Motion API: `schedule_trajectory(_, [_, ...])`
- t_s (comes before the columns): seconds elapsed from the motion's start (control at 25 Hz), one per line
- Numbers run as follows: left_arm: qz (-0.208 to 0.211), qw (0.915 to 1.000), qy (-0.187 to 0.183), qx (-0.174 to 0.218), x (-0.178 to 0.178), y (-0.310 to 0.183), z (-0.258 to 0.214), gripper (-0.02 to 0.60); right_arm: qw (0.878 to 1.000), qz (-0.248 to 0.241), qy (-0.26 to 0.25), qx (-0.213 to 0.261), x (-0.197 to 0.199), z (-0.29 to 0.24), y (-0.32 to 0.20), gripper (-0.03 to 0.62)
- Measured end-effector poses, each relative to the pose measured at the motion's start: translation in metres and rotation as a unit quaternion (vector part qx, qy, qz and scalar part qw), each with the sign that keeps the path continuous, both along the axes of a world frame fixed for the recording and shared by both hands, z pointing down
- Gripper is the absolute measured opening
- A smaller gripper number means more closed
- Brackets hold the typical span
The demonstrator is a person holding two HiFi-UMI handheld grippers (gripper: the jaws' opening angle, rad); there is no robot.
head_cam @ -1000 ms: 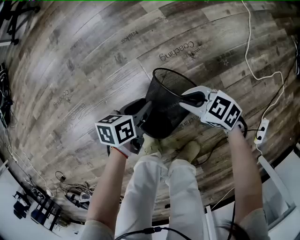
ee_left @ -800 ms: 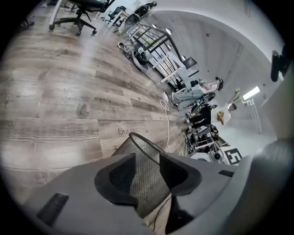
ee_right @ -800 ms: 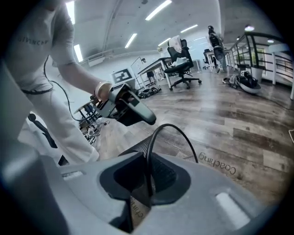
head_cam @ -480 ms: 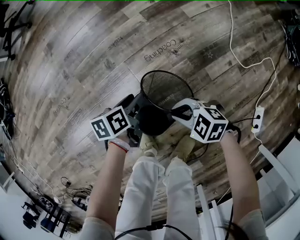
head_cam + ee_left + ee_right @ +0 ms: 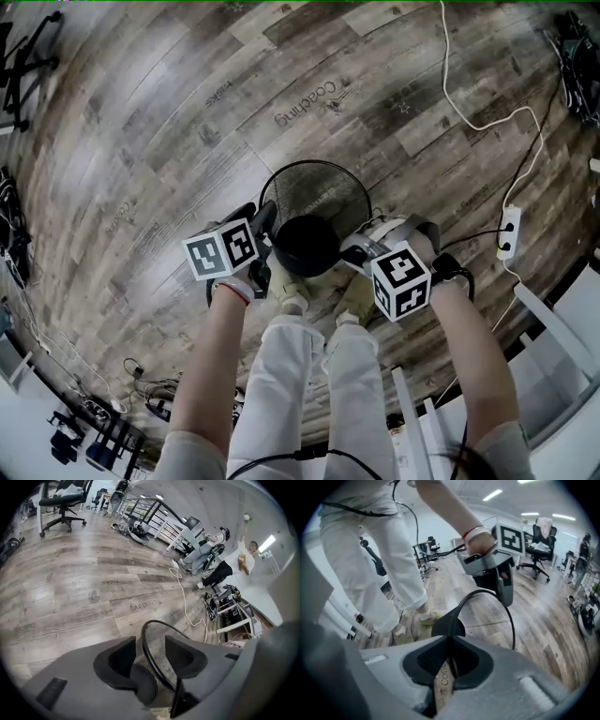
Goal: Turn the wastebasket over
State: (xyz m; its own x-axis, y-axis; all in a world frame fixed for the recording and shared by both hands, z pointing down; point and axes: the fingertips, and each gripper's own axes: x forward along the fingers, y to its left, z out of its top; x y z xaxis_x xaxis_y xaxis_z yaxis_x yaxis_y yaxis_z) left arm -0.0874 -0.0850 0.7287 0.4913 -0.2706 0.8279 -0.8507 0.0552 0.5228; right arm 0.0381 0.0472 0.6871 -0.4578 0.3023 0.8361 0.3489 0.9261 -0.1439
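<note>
Black mesh wastebasket [image 5: 319, 192] | right gripper [image 5: 352, 251] jaws just closing, pinching its rim | left gripper [image 5: 264, 246] jaws just opened, loosely straddling rim

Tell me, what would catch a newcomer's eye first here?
A black mesh wastebasket is held mouth-up above the wood floor, just in front of the person's feet. The right gripper, jaws just closing, pinches its rim. The left gripper, jaws just opened, straddles the opposite rim without pressing. Each gripper carries a cube with black-and-white square markers.
</note>
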Motion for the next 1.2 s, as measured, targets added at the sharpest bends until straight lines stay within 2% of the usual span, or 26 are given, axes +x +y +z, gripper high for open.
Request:
schedule_trajectory(0.24, [0.044,0.9963,-0.021,-0.071,0.001,0.052,0.024,0.193,0.996,-0.085,0.017,0.017,0.013,0.004,0.038,0.029])
schedule_trajectory(0.36, [0.046,0.9958,-0.022,-0.076,0.004,0.069,0.026,0.165,0.994,-0.106,0.025,0.029,0.02,0.007,0.046,0.029])
schedule_trajectory(0.4, [0.046,0.996,-0.024,-0.073,0.005,0.071,0.025,0.116,0.993,-0.109,0.027,0.034,0.021,0.008,0.047,0.031])
schedule_trajectory(0.56, [0.059,0.9954,-0.048,-0.058,0.005,0.071,0.022,0.086,0.99,-0.127,0.032,0.049,0.02,0.007,0.049,0.029])
schedule_trajectory(0.72, [0.065,0.9955,-0.066,-0.016,0.0,0.057,0.012,0.06,0.99,-0.12,0.033,0.063,0.016,0.005,0.045,0.028])
schedule_trajectory(0.84, [0.044,0.9964,-0.071,0.017,-0.003,0.04,0.0,0.055,0.99,-0.109,0.038,0.076,0.017,0.004,0.037,0.028])
schedule_trajectory(1.0, [0.007,0.9972,-0.058,0.047,-0.002,0.019,-0.017,0.049,0.991,-0.093,0.039,0.09,0.015,-0.001,0.028,0.028])
schedule_trajectory(1.2, [-0.004,0.9952,-0.06,0.077,-0.005,0.006,-0.037,0.048,0.988,-0.083,0.044,0.12,0.013,-0.012,0.017,0.028])
